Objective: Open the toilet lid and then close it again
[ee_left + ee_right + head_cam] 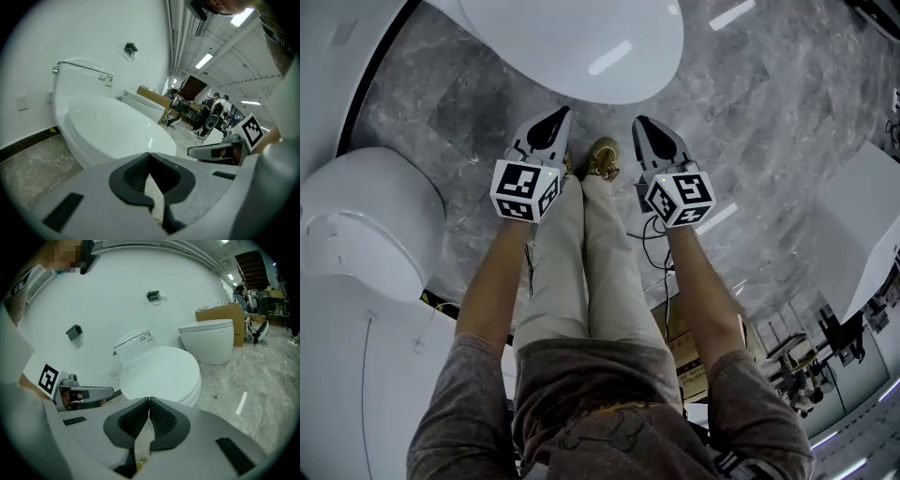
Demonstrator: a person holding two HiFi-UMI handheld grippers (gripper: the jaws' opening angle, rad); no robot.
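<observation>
The white toilet's lid (572, 47) lies down flat on the bowl, just ahead of both grippers. My left gripper (558, 114) and right gripper (639, 122) are side by side above the person's legs and point at the lid's front edge without touching it. Both are shut, with nothing between the jaws. In the left gripper view the left gripper's (149, 154) jaws meet in front of the lid (117, 129) and the tank (79, 77). In the right gripper view the right gripper (149, 399) is shut below the lid (159, 371).
A second white toilet (370, 225) stands at the left, and another one (211, 341) beside a cardboard box (225, 315). A white fixture (872, 225) stands at the right. The floor (769, 103) is grey marble. People stand far back (213, 110).
</observation>
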